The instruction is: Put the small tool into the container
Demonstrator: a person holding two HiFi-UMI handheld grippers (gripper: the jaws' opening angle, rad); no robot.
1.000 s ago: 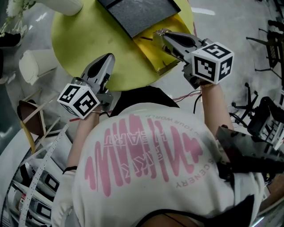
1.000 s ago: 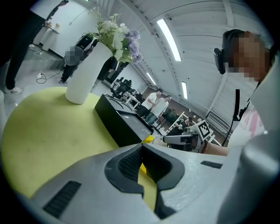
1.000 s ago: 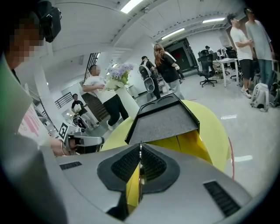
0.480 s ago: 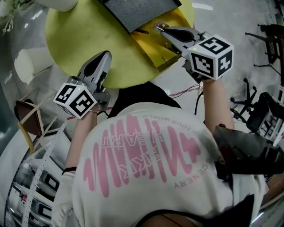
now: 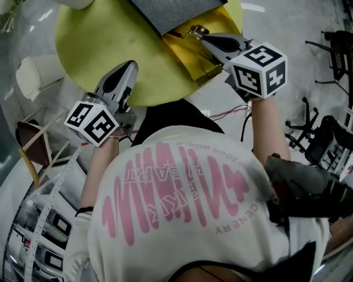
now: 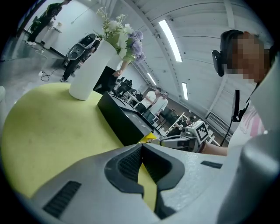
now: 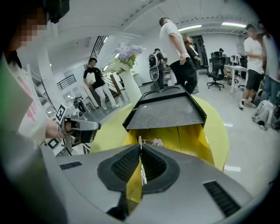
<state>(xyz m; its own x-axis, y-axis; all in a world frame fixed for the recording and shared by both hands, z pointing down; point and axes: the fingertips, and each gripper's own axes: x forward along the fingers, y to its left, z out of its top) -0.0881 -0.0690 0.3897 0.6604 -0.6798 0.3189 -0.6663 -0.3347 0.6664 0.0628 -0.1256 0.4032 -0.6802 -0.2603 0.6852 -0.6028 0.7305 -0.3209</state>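
Observation:
A black container [image 5: 193,52] with a yellow inside and a raised grey-lined lid [image 5: 176,14] sits at the far right of the round yellow table [image 5: 94,38]. My right gripper [image 5: 199,36] hovers over the yellow inside, shut on a small thin metal tool [image 5: 193,30]. The right gripper view shows the tool [image 7: 139,142] poking up from the closed right gripper [image 7: 140,148], with the container [image 7: 192,140] just beyond. My left gripper [image 5: 129,65] hangs over the table's near edge, shut and empty. In the left gripper view the left gripper [image 6: 141,146] faces the container [image 6: 124,118].
A white vase [image 6: 89,72] with flowers stands at the table's far side. A white seat [image 5: 36,74] and a wooden frame [image 5: 33,148] lie left of the table. Office chairs [image 5: 325,143] stand at the right. Several people [image 7: 177,52] stand beyond the table.
My right gripper has carried the small tool a little farther over the container's yellow inside. The left gripper has stayed by the table's near edge.

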